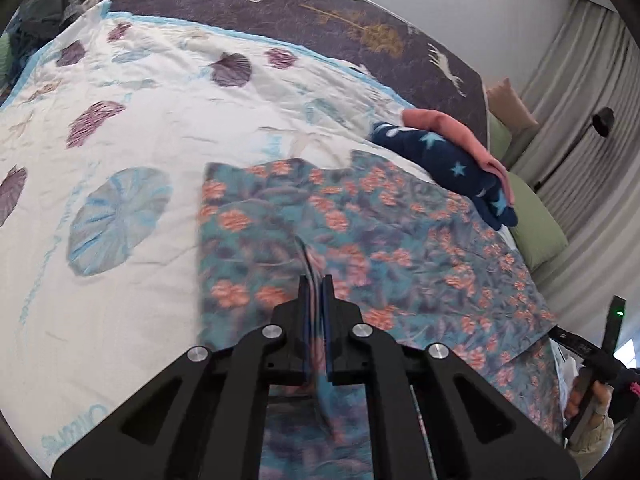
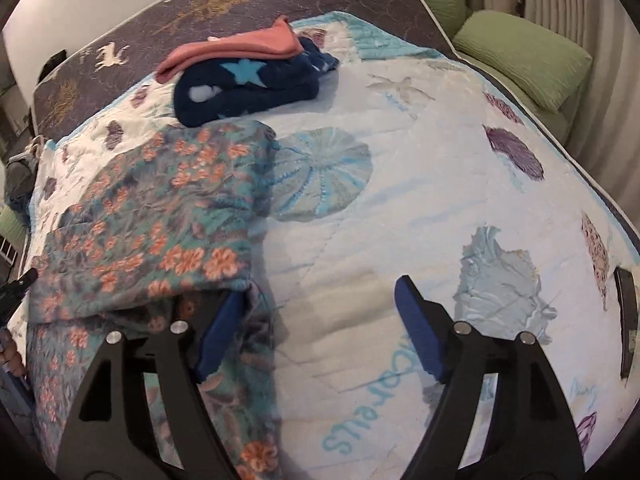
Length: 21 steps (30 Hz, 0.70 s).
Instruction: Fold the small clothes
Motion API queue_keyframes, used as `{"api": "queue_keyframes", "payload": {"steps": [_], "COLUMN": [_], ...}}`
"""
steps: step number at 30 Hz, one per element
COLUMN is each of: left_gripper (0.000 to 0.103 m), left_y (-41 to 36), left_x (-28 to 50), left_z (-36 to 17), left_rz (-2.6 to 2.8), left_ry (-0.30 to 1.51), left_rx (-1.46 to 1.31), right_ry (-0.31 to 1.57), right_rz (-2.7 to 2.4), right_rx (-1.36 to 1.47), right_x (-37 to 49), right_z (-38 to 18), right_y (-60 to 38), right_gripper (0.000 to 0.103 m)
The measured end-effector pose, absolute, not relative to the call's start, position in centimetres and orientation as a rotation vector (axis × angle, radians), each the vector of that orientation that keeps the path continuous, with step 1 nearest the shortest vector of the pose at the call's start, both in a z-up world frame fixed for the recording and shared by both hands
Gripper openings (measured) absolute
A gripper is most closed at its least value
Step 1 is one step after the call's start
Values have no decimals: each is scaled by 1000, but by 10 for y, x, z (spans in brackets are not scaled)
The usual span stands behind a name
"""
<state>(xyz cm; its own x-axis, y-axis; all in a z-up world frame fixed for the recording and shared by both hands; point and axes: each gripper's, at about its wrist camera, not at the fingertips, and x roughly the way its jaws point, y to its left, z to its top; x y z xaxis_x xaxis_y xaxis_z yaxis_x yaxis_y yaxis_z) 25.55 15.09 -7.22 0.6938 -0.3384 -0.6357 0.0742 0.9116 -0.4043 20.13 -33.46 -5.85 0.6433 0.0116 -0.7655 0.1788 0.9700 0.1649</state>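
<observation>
A floral garment (image 1: 360, 220), printed with orange blossoms on teal, is spread over a white seashell-patterned quilt (image 1: 120, 128) that covers the bed. In the left wrist view, the left claw (image 1: 317, 280) is seen pressed together, with a ridge of the floral fabric pinched between its blue pads. In the right wrist view, the right claw (image 2: 320, 300) is held spread wide above the quilt; its left pad (image 2: 218, 332) lies against the edge of the floral garment (image 2: 160, 208), while the other pad stands over bare quilt (image 2: 400, 208). Beyond the garment, a folded navy star-patterned piece (image 2: 244, 88) rests on the quilt, with a folded pink piece (image 2: 240, 50) laid on top of it. Green pillows (image 2: 528, 56) are seen beside the bed.
</observation>
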Motion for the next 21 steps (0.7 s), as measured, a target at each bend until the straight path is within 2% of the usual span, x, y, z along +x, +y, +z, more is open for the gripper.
{"api": "queue_keyframes", "payload": {"steps": [5,7,9,10,11,13,14,15,16,17,21], "left_gripper": [6,10,27,32,43,45,44,25,0,2,2], "left_y": [178,182,179,173,166,151,141,134,128,125,137], "left_x": [253,254,254,255,257,263,267,271,274,276,262], "left_z": [-65,-63,-64,-65,-67,-72,-75,-78,-80,-78,-24], "left_rz": [-172,-179,-195,-211,-228,-256,-253,-248,-250,-244,-275], "left_ry": [743,747,763,779,798,827,848,865,877,882,687], "left_rx": [-425,-442,-436,-425,-410,-370,-337,-310,-286,-279,-339], "right_ry": [816,789,781,782,785,790,791,790,789,790,786], "right_rz": [-43,-32,-40,-44,-42,-28,-20,-12,-7,-2,11], "right_rx": [275,306,318,324,333,343,343,337,330,322,306], "right_x": [189,187,188,189,191,194,195,197,198,200,207], "right_z": [-38,-30,-26,-26,-26,-26,-26,-26,-26,-25,-21], "right_y": [-342,-349,-354,-355,-355,-353,-351,-348,-345,-343,-339], "right_gripper": [84,85,85,85,85,85,85,85,85,85,86]}}
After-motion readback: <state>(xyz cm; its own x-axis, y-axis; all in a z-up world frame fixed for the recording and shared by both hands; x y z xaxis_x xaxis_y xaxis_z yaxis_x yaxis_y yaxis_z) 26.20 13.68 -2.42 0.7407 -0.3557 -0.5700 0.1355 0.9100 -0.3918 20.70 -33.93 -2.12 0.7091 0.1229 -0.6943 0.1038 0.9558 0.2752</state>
